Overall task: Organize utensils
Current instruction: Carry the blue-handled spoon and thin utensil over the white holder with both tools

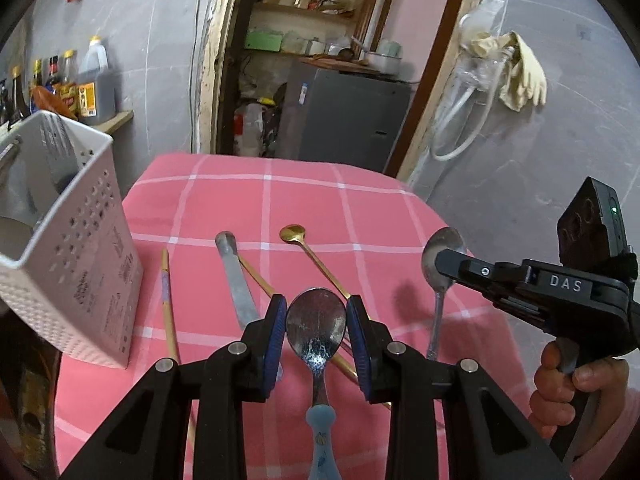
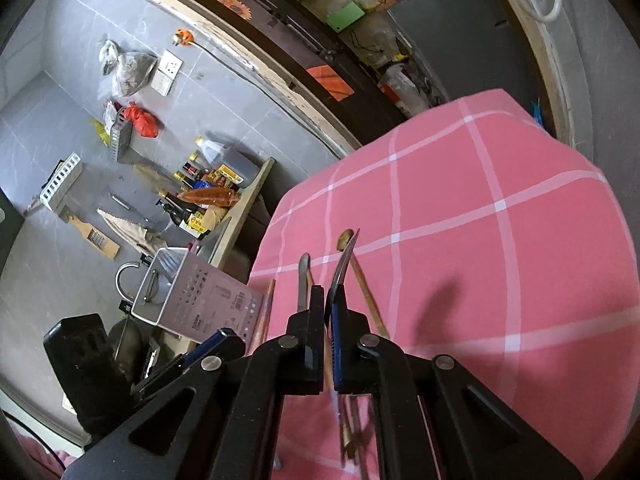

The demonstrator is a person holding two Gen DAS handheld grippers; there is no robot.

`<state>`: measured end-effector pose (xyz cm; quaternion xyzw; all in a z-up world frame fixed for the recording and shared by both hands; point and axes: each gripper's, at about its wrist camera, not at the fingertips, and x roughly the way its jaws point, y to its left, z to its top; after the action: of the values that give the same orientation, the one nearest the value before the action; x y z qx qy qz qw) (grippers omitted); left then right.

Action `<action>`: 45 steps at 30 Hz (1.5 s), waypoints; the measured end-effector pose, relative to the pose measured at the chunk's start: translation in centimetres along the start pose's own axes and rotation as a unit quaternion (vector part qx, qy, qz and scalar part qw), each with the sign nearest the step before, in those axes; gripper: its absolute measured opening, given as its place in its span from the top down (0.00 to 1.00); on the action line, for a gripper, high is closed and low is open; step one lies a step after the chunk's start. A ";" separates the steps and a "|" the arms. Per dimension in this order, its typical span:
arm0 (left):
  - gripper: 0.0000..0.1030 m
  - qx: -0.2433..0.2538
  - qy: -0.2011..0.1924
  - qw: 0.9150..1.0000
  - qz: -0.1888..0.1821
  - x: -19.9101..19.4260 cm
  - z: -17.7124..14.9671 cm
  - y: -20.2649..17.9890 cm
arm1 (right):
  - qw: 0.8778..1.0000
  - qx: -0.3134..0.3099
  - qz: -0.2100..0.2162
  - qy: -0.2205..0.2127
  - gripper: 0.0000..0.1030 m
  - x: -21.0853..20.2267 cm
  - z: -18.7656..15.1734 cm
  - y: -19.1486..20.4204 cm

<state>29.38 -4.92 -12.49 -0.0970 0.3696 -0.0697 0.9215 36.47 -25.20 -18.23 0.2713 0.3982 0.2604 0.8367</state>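
Three spoons in view: blue-handled spoon [image 1: 317, 328], silver spoon [image 1: 439, 268], gold spoon [image 1: 294, 235]. One flat metal utensil [image 1: 236, 280] and two gold chopsticks [image 1: 168, 304] lying on the pink checked cloth [image 1: 360, 208]. One white perforated caddy [image 1: 80, 256] standing at the cloth's left edge. Left gripper [image 1: 316, 344]: pads parted to bowl width, flanking the blue-handled spoon; contact uncertain. Right gripper [image 2: 326, 336]: closed almost fully, clamping the silver spoon edge-on, raised above the cloth.

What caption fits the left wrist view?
Left gripper straddles a blue-handled spoon; right gripper lifts a steel spoon.
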 end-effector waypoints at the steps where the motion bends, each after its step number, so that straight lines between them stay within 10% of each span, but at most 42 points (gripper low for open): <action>1: 0.72 0.001 -0.003 1.000 -0.001 -0.5 0.0 0.0 | 1.000 -0.004 -0.002 -0.005 0.97 -0.4 0.0 0.4; 27: 0.72 -0.011 -0.131 0.991 0.001 -12.5 6.3 5.0 | 0.984 -0.132 0.018 -0.115 0.97 -5.2 1.8 15.3; 45: 0.72 -0.026 -0.213 0.976 0.035 -16.8 13.1 14.3 | 0.962 -0.197 0.116 -0.150 0.97 3.9 2.2 26.8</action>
<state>27.22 14.02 4.67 -0.1203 0.1694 -0.0057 0.9782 34.47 -3.99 -1.40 0.1818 0.1748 0.3849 0.8878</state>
